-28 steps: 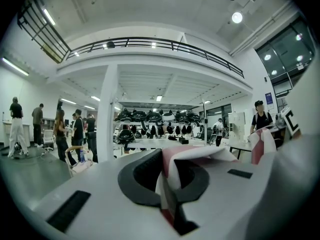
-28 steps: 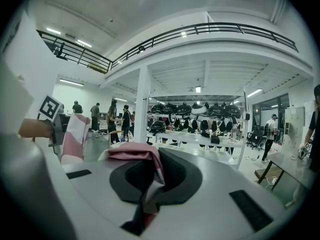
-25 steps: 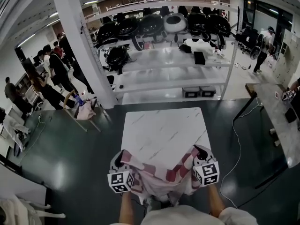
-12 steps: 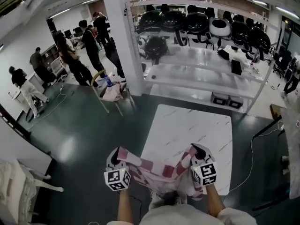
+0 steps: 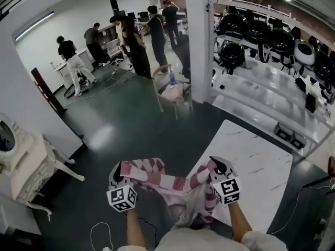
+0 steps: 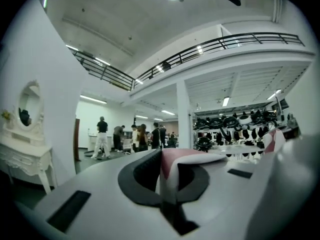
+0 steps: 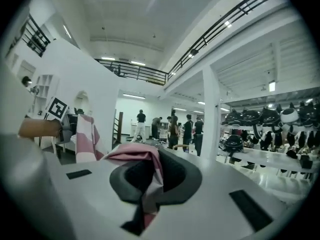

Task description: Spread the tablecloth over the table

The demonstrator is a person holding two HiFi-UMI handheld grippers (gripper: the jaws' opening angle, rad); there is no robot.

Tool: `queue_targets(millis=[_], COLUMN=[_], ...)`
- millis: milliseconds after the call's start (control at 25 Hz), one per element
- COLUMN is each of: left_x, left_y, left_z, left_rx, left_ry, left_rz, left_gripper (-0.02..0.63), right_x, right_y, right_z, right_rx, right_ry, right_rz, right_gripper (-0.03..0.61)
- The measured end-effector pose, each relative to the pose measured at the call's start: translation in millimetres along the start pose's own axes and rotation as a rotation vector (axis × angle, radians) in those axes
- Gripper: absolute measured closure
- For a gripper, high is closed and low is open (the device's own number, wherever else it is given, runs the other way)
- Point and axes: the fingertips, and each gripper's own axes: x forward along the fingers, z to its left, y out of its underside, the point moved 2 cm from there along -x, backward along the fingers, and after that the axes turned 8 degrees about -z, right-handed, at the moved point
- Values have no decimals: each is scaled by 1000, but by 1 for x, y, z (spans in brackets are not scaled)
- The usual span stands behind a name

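Dark green floor (image 5: 131, 124) fills most of the head view. The white marble table (image 5: 261, 161) stands at lower right. The pink-and-white striped tablecloth (image 5: 167, 183) hangs bunched in the air between the 2 grippers, its right part over the table's near edge and the rest over the floor. Left gripper (image 5: 116, 172): jaws closed tight on 1 fold of the cloth. Right gripper (image 5: 216, 165): jaws likewise clamped on a fold, at the table's near edge.

Pink-striped tablecloth (image 5: 167, 184) — bunched, off table (image 5: 251, 166)
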Motion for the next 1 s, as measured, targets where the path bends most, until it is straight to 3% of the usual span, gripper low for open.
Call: queue_targets(millis=[560, 760, 1000], left_x=[-58, -56, -36], left_y=[-9, -6, -6], left_z=[182, 213, 242], left_rx=[56, 56, 63], left_ry=[-389, -464, -483], left_rz=[-11, -19, -34], left_gripper=[588, 588, 588], right_x=[191, 244, 294], right_y=[-20, -17, -12], right_z=[157, 178, 190], right_rx=[-45, -77, -126], right_ry=[-428, -499, -532], right_rz=[-65, -55, -45], right_gripper=[560, 560, 560])
